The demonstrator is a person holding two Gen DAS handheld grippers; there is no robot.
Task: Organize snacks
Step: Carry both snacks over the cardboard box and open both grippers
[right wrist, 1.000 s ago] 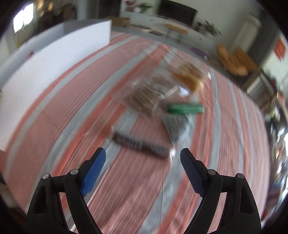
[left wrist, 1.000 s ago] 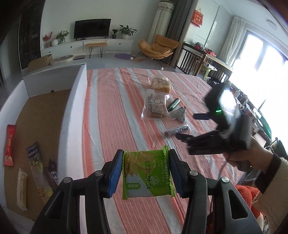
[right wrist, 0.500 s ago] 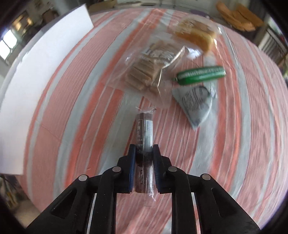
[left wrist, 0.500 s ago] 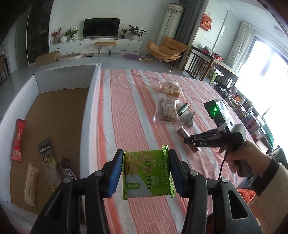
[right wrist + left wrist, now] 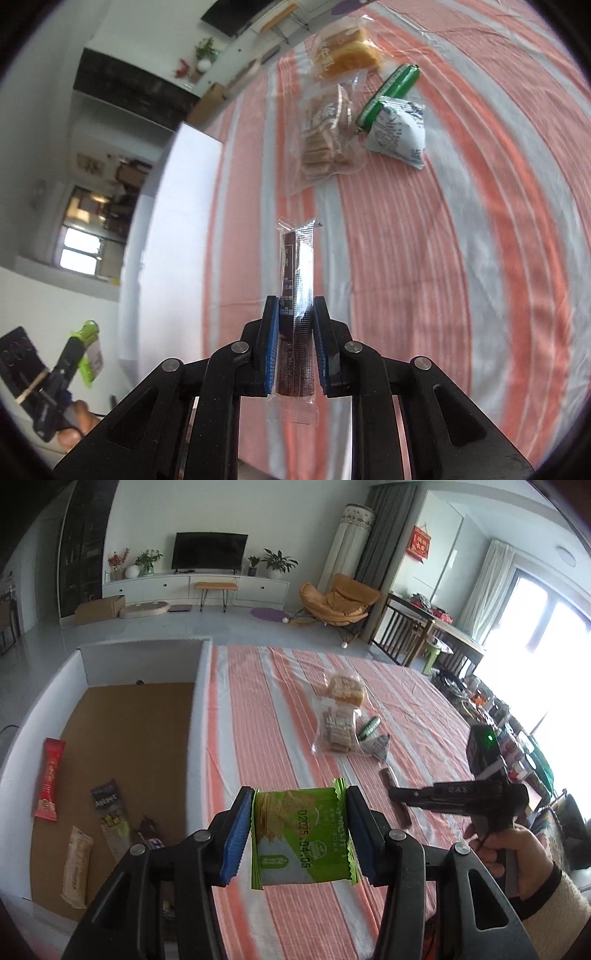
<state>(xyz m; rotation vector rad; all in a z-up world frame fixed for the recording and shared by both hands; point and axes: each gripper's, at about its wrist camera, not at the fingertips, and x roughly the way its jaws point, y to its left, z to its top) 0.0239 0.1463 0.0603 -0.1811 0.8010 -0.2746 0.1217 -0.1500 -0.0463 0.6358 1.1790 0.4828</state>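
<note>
My left gripper (image 5: 297,834) is shut on a green cracker packet (image 5: 301,836), held above the striped table near the wall of the white box (image 5: 197,716). My right gripper (image 5: 294,352) is shut on a dark brown snack bar (image 5: 295,291) in clear wrap, lifted above the tablecloth; it also shows in the left wrist view (image 5: 397,797). On the cloth farther off lie a clear biscuit bag (image 5: 325,129), a yellow cake packet (image 5: 345,48), a green tube (image 5: 391,90) and a white-grey pouch (image 5: 399,134).
The box has a brown floor holding a red stick packet (image 5: 50,779), a dark packet (image 5: 110,816) and a beige bar (image 5: 75,866). The orange-and-grey striped cloth (image 5: 258,720) covers the table. Chairs and a window stand to the right.
My right gripper went from open above the brown bar to shut on it and lifted it off the cloth. My left gripper kept the green packet and drifted left toward the box.
</note>
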